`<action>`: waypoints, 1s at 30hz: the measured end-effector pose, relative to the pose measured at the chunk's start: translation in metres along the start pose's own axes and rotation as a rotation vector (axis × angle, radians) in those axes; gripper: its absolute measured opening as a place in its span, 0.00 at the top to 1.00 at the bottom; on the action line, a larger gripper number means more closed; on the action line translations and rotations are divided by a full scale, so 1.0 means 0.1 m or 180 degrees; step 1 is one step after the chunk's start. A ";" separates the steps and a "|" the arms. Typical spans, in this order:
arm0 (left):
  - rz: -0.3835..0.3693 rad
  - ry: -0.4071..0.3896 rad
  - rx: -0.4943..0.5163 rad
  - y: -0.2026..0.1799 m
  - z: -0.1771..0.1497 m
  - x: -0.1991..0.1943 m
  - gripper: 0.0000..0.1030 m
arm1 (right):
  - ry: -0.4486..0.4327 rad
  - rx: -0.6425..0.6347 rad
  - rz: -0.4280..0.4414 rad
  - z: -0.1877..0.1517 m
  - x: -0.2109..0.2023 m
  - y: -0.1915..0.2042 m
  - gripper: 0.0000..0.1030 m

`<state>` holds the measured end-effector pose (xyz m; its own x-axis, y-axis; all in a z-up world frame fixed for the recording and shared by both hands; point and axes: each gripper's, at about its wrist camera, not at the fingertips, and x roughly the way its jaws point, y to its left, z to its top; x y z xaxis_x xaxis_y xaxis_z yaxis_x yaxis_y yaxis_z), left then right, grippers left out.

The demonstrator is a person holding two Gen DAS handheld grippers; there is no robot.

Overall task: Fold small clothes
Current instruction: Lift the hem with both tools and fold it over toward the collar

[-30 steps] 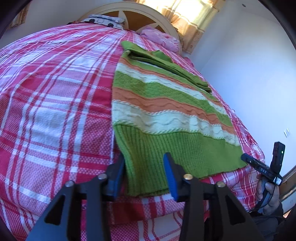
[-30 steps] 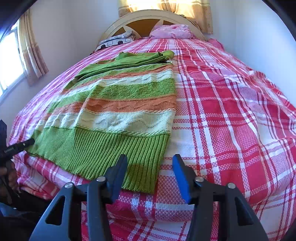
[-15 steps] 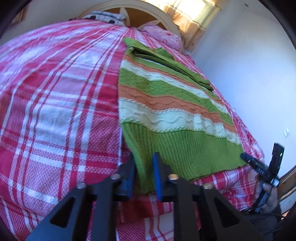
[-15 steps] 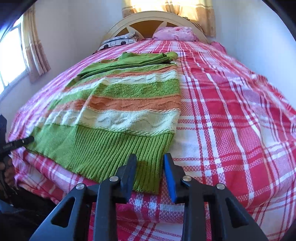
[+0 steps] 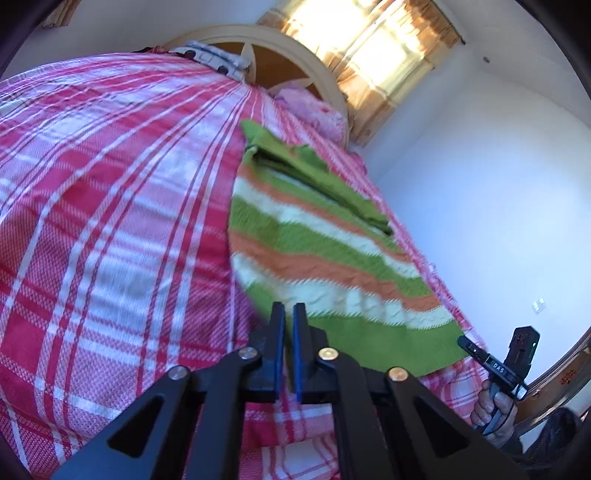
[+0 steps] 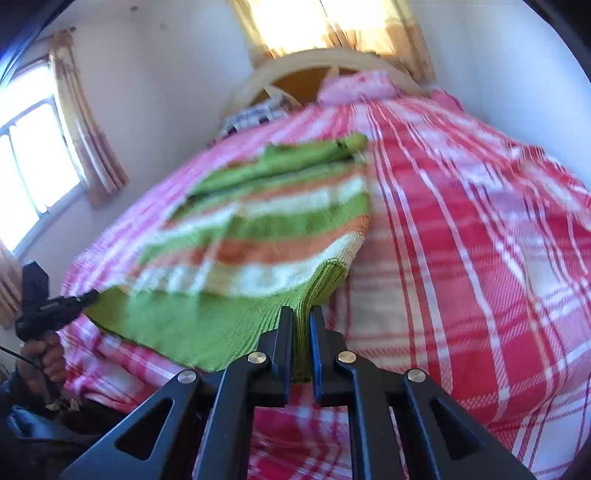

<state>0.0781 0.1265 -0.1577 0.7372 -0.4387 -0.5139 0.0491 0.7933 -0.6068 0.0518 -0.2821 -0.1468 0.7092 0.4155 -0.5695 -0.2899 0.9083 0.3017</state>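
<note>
Lying lengthwise on the red-and-white plaid bedspread, a striped knit sweater: green, orange and cream bands, green ribbed hem toward the foot edge of the bed, sleeves folded in a green bundle at the end toward the headboard.

Left gripper clamped at the hem's corner on its own side, jaws pressed nearly together, only a thin slit between the blue pads; hem fabric running in behind the fingertips, though the actual pinch partly hidden by the fingers themselves. Corner lifted off the bedspread, cloth rising toward the jaws.

Right gripper at the opposite hem corner, jaws drawn in tight on a bunched fold of green ribbing, fabric plainly squeezed between the pads and puckered into ridges just above them. Hem edge raised, sagging between the two grips along the foot edge of the bed.

Rest of the sweater flat on the bedspread, near the side edge closest to the wall in the left view, blurred by motion in both cameras.

Seen from the left camera, a hand wrapped around the right tool's handle at the bed's foot corner; from the right camera, the other hand gripping the left tool beside the sweater's far hem corner.

Pink pillow against the headboard, sunlit curtains behind it.
</note>
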 end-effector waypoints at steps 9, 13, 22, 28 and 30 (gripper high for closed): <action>0.0546 0.0274 0.0118 0.06 -0.04 0.18 0.75 | 0.0063 -0.0009 -0.0071 0.00 0.05 0.01 0.93; 0.0548 0.0358 0.0115 0.09 -0.11 0.26 0.48 | 0.0076 0.0029 -0.0075 0.00 0.05 -0.05 0.93; 0.0583 0.0547 0.0443 -0.05 -0.24 0.45 0.92 | 0.0169 -0.0029 -0.0072 -0.07 0.15 -0.02 0.93; 0.0311 0.0395 0.0272 0.03 -0.15 0.28 0.95 | 0.0085 0.0027 -0.0030 -0.05 0.10 -0.05 0.93; 0.0070 0.0268 0.0090 0.06 -0.06 0.16 0.96 | -0.0002 0.0080 0.0036 0.00 0.03 -0.07 0.93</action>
<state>0.0861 0.1218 -0.1735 0.6790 -0.4542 -0.5768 0.0536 0.8142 -0.5781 0.0556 -0.2872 -0.1504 0.7065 0.4257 -0.5654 -0.2816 0.9020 0.3272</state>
